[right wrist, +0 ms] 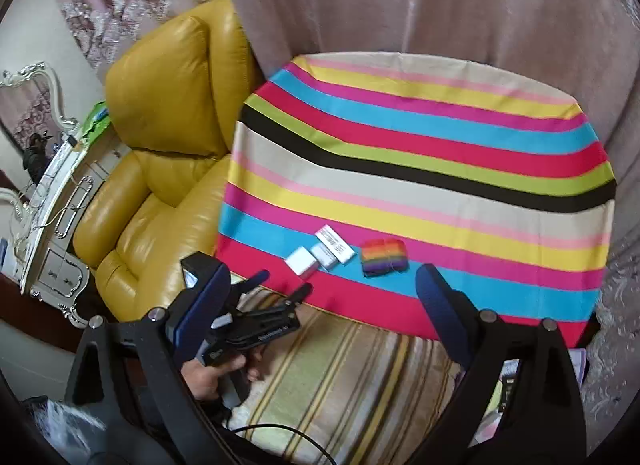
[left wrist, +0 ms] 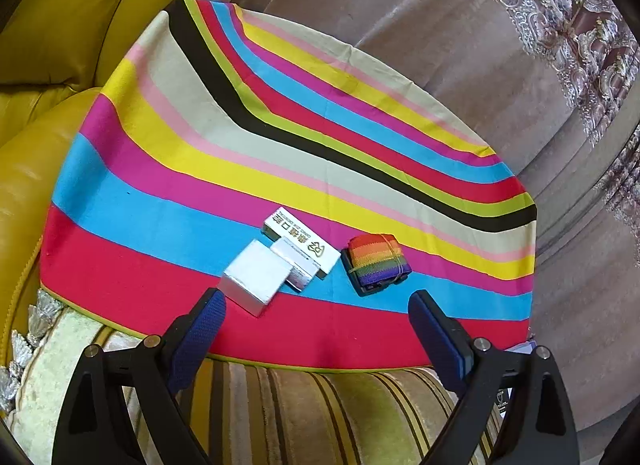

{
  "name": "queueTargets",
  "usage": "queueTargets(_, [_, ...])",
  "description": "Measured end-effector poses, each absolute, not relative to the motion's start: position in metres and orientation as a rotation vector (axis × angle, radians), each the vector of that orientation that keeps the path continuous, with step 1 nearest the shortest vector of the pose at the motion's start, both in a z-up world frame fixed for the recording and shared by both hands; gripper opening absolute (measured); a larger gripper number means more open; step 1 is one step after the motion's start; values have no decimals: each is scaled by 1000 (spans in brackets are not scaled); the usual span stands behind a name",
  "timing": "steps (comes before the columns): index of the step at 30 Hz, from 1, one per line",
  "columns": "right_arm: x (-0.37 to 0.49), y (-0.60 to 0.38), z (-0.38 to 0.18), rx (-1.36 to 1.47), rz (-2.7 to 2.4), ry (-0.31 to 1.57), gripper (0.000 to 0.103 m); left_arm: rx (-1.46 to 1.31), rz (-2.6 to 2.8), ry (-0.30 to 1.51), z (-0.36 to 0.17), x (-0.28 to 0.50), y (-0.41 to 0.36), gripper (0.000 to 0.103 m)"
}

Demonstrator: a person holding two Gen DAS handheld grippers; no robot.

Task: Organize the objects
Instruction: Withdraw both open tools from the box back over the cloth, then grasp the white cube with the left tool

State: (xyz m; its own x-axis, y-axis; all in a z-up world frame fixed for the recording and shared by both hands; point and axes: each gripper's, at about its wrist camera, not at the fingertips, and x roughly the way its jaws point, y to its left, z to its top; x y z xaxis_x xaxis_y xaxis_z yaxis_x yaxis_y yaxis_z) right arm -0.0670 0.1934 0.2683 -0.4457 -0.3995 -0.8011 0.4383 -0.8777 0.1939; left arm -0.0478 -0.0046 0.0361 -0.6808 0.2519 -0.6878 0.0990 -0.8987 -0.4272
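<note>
Our left gripper hangs with its jaws spread wide and empty, just before the near edge of the striped cloth. Our right gripper is also spread and holds nothing; it stays farther back, above the striped cushion.

Going outward, the nearest thing to the left gripper is a square silver box, with sharp corners and a matte shiny wrap. A narrower silver box touches it, and behind that lies a long white box with printed characters, also touching. Near them, but apart, sits a rainbow strap, a woven band rolled up and tied by a thin elastic.

We judge the task to be well advanced: the three boxes already make a tidy row and the strap lies beside them. Perhaps only small straightening is left, but we cannot tell what final order is wanted.

The cloth is smooth and flat; beside it the yellow armchair looks like glossy leather.
</note>
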Motion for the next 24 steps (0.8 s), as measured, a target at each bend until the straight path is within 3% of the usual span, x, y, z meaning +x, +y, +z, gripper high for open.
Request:
queueTargets(8, [-79, 182, 236, 1285, -2331, 42, 95, -1214, 2776, -713, 33, -46, -28, 94])
queueTargets(19, [-99, 208, 130, 1298, -2586, 106, 95, -1278, 2768, -764, 16, -48, -57, 94])
queueTargets(24, [-110, 208, 88, 1349, -2582, 87, 95, -1368, 2715, -683, 6, -61, -49, 94])
